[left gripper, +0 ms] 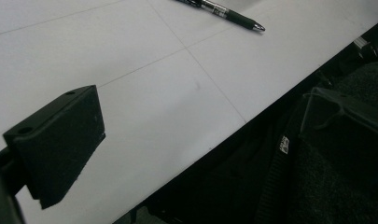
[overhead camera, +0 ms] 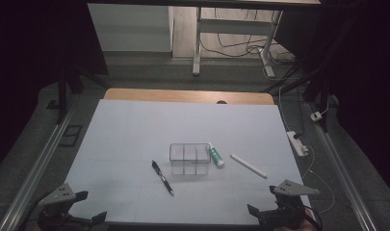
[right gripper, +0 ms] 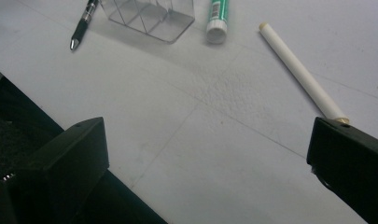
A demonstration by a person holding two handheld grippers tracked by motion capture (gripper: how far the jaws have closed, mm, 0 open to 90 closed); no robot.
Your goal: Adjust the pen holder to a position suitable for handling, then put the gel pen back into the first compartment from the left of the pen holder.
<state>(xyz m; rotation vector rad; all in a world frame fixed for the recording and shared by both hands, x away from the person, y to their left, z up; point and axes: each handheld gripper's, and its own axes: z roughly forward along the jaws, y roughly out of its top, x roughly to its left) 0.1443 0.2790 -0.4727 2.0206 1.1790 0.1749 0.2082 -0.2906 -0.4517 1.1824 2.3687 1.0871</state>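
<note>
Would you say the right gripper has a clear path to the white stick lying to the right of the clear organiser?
Probably yes. The right gripper sits open at the table's near edge, and only bare white tabletop lies between it and the white stick, which lies apart from the glue stick.

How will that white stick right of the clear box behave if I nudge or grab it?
The white stick looks round and slim, lying flat on the smooth table, so a sideways nudge would probably roll it. It lies straight, so it is likely stiff and light. With nothing touching it, the open right gripper could probably close across its width, though it may slip.
</note>
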